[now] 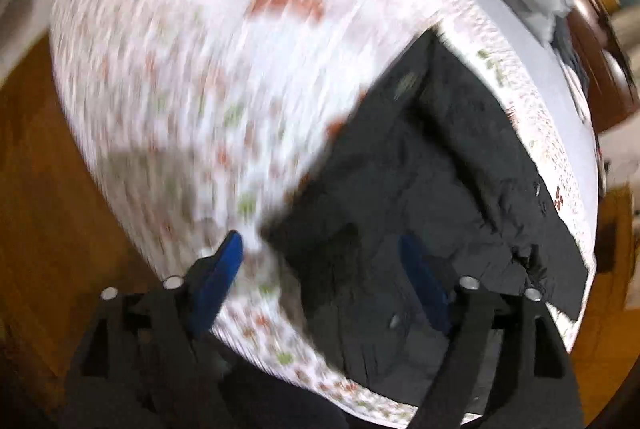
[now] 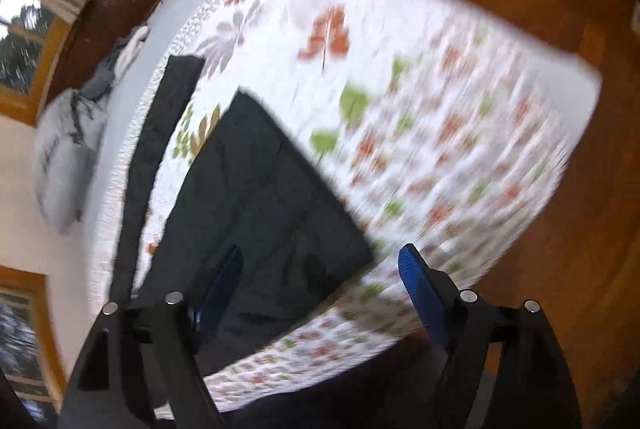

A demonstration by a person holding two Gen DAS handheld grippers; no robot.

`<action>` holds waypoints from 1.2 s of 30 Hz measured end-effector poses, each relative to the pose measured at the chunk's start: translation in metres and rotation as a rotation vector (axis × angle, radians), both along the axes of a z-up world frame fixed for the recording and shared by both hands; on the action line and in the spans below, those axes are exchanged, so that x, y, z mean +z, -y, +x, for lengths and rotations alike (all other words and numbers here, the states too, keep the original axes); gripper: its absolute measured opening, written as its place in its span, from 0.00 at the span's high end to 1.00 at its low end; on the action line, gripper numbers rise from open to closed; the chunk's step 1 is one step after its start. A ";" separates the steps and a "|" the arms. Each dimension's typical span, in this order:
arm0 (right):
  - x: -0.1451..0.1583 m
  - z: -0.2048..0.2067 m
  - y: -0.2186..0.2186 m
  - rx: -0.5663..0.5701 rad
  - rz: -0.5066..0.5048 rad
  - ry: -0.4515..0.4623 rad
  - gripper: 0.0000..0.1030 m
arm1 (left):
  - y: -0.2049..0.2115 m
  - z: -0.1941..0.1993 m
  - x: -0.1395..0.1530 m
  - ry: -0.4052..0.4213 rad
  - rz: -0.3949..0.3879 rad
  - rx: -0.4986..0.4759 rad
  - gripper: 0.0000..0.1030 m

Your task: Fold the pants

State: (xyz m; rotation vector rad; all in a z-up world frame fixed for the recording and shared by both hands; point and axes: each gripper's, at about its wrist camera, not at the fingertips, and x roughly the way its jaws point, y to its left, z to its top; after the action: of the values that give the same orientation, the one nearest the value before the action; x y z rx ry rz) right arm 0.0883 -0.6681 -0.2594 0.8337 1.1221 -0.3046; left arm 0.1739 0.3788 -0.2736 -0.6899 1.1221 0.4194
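A: How do the left tongs (image 1: pixel 320 261) stand?
B: Spread wide, blue pads far apart, gripping nothing, above the near edge of the dark pants (image 1: pixel 432 165).
A: And the right tongs (image 2: pixel 320 269)?
B: Also wide open and empty, over the pants (image 2: pixel 256 205).
A: Where are the pants?
B: Flat on the bed, on a white bedspread (image 2: pixel 420 77) printed with leaves, one leg (image 2: pixel 156 165) stretched along its edge. Both views are blurred.

Both views are taken from above, angled down past each camera's own blue fingers. The dark grey pants (image 1: pixel 420 169) (image 2: pixel 256 197) on the white floral bedspread (image 1: pixel 180 69) (image 2: pixel 440 89) are shared, seen close.
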 end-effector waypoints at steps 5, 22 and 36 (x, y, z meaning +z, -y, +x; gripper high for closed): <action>0.041 0.048 -0.010 0.142 -0.052 0.036 0.18 | -0.024 0.087 0.036 0.095 0.044 -0.134 0.09; 0.000 0.270 -0.102 0.405 0.101 0.024 0.12 | -0.030 0.303 -0.078 -0.053 -0.110 -0.402 0.07; -0.018 0.494 -0.065 0.501 0.041 0.027 0.11 | -0.025 0.317 -0.082 -0.108 -0.045 -0.438 0.79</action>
State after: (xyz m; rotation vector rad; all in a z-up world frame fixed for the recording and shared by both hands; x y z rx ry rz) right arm 0.5823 -0.6028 -0.2769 0.5651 1.2732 0.1462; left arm 0.4908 0.4036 -0.3554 -0.4458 1.3483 0.0584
